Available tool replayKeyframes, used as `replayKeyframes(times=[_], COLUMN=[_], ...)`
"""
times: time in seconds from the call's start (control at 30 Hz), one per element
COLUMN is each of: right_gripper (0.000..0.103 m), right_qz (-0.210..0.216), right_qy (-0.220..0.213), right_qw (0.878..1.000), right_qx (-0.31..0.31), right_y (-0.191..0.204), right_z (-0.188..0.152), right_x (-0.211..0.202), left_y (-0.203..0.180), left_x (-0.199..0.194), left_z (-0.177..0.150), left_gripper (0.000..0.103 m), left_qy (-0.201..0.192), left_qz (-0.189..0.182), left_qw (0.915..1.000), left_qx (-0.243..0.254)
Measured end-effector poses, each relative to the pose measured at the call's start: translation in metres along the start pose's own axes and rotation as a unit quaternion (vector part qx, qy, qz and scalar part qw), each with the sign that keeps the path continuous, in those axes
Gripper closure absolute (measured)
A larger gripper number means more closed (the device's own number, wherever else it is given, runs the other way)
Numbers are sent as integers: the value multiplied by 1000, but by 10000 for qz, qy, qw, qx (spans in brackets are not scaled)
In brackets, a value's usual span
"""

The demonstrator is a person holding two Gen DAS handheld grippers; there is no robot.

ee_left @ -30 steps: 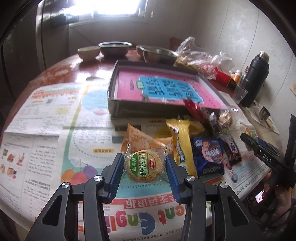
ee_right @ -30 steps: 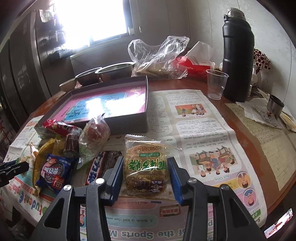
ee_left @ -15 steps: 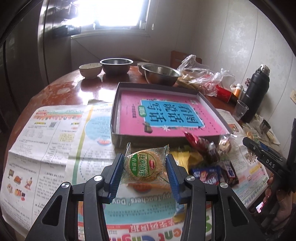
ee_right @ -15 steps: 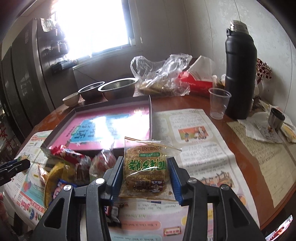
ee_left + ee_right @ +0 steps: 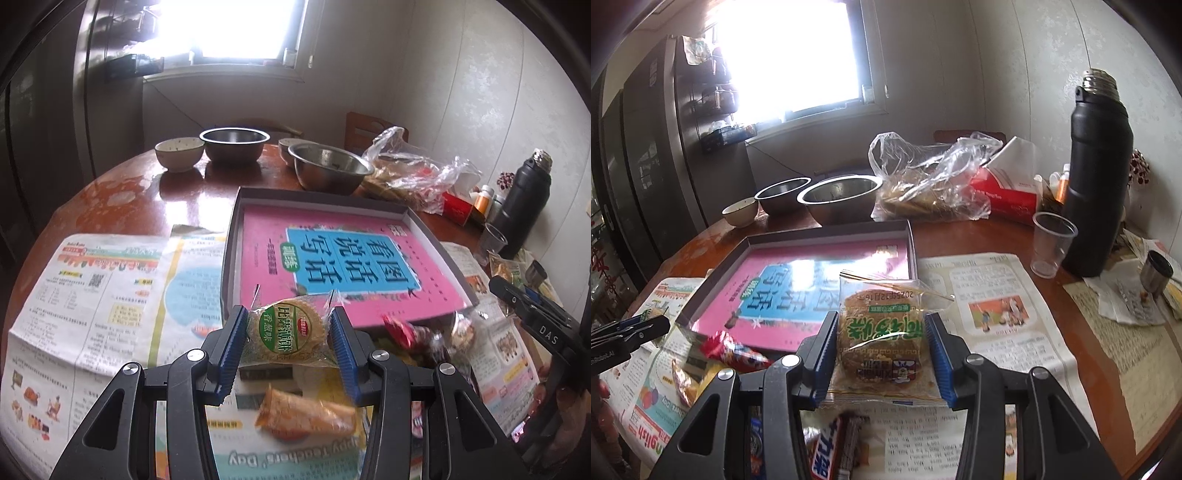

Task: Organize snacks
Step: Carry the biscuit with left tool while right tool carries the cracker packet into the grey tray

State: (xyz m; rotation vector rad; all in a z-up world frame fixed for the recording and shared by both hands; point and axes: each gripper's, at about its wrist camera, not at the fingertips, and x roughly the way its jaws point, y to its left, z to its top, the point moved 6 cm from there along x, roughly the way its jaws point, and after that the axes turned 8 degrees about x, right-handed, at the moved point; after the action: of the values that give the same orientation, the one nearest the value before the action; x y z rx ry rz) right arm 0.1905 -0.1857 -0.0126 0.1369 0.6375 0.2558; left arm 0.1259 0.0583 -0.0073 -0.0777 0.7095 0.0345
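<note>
Both grippers held a snack clear of the table. The left gripper (image 5: 286, 330) had its blue pads pinched on the two sides of a round green-labelled biscuit (image 5: 286, 328) in clear wrap, and the right gripper (image 5: 882, 343) pinched a larger brown wrapped cake (image 5: 882, 332) the same way. Each packet hung near the front edge of the shallow grey box (image 5: 232, 236), whose floor was covered by a pink and blue printed sheet. The remaining snacks (image 5: 417, 336) lay in a loose heap on the newspaper (image 5: 92, 295) just in front of the box. The step in hand looked like carrying both packets over the near wall and setting them inside. To do that well, each packet would need to pass above the rim rather than clip it, and the two should land well apart, perhaps toward opposite sides, so later items have room. Lowering until the wrap met the sheet before spreading the fingers would prevent a drop or a slide on the glossy surface. The crinkly wrap gave little purchase, so a tilt during transit seemed the main risk.
</note>
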Motion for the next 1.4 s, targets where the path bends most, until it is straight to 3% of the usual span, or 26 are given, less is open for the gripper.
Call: replayKeyframes(times=[0.63, 1.4], right_gripper=[57, 57], right_qz=[17, -65], right_qy=[213, 823], right_qw=[9998, 9966], right_qx=[-63, -1], right_y=[19, 26], right_z=[20, 9], right_x=[43, 96], left_y=[3, 1], left_x=[48, 91], left_z=[27, 23], left_gripper=[56, 55], left_qy=[143, 538], left_qz=[-102, -214], left_qw=[9998, 9983], left_qx=[33, 76])
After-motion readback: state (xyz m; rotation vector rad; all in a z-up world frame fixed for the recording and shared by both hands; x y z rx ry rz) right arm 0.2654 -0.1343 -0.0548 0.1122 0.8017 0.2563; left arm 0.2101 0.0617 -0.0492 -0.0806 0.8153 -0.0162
